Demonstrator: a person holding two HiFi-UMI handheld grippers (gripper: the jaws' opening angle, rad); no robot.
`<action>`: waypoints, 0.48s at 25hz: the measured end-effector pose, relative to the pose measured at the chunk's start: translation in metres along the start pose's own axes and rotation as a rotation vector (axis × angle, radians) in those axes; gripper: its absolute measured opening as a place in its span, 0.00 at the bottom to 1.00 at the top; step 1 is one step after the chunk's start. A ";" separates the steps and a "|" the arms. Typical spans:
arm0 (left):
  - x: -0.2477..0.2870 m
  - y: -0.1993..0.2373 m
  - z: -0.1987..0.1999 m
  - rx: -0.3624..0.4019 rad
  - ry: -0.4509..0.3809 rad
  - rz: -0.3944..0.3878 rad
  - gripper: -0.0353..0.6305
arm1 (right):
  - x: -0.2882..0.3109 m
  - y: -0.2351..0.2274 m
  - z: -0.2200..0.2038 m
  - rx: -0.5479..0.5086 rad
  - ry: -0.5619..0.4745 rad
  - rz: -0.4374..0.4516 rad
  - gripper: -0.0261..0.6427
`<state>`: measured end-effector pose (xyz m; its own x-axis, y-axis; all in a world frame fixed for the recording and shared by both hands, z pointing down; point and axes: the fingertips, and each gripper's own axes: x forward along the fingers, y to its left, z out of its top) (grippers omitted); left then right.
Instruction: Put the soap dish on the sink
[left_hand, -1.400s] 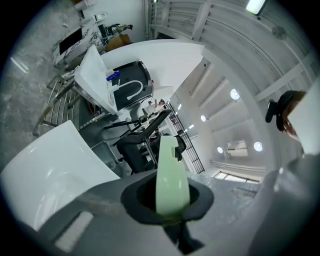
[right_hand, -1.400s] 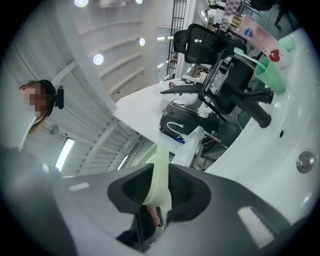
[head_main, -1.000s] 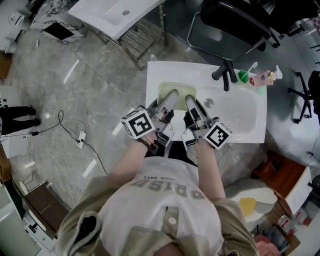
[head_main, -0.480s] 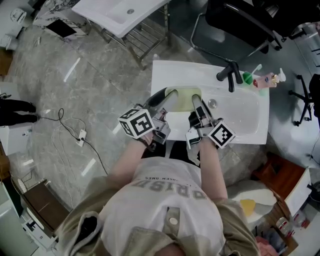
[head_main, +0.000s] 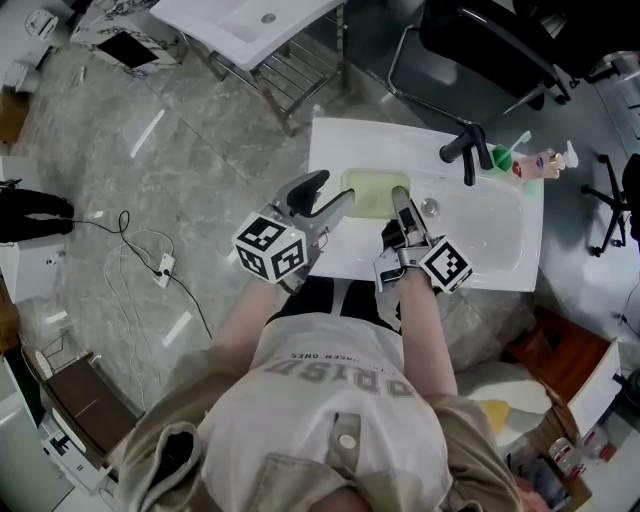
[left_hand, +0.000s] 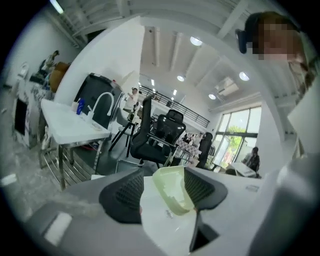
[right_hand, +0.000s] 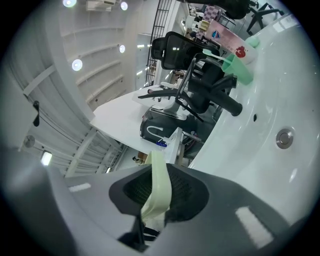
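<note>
Pale green plastic soap dish (head_main: 368, 192) is sitting just above the middle of the head view, over the flat left part of the white sink (head_main: 330, 148), right beside the basin; can't tell from up here if its bottom is fully down on the ledge or a hair off it; the right gripper (head_main: 400, 196) comes in from below and is clenched on the dish's near right rim; in the right gripper view you can see that thin green edge running up between the 2 black ribbed pads (right_hand: 182, 192) with both squeezed against it, so that claw (right_hand: 157, 184) has a proper grasp; the left gripper (head_main: 335, 188) is at the dish's left end, rolled over on its side, and its jaws have just been opening; in the left gripper view (left_hand: 165, 176) the dish's corner (left_hand: 172, 192) sits in the gap between the pads, close to the right-hand one, but they stand apart and aren't pinching it, so that side is released; black faucet (head_main: 466, 150) is at the upper right of the sink, with a green cup (head_main: 495, 156) and a couple of bottles (head_main: 540, 160) just to its right on the back edge; a 2nd white sink (head_main: 230, 30) on a metal frame is in the upper left; grey marble floor (head_main: 150, 180) all round, with a black cable (head_main: 140, 255) at the left.
</note>
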<state>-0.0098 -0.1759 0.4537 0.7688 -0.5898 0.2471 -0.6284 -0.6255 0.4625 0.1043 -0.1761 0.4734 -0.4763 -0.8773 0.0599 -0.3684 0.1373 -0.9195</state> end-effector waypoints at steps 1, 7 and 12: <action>0.000 0.000 -0.002 0.063 0.024 -0.003 0.46 | 0.000 -0.003 0.001 -0.008 0.000 -0.008 0.12; 0.001 0.001 -0.028 0.490 0.214 -0.042 0.55 | 0.001 -0.019 0.001 0.021 0.005 -0.074 0.12; 0.003 0.001 -0.045 0.670 0.309 -0.079 0.57 | -0.004 -0.035 -0.008 0.057 0.019 -0.181 0.12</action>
<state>-0.0026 -0.1558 0.4929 0.7505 -0.4215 0.5090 -0.4314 -0.8959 -0.1058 0.1126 -0.1742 0.5080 -0.4214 -0.8764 0.2332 -0.4040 -0.0488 -0.9135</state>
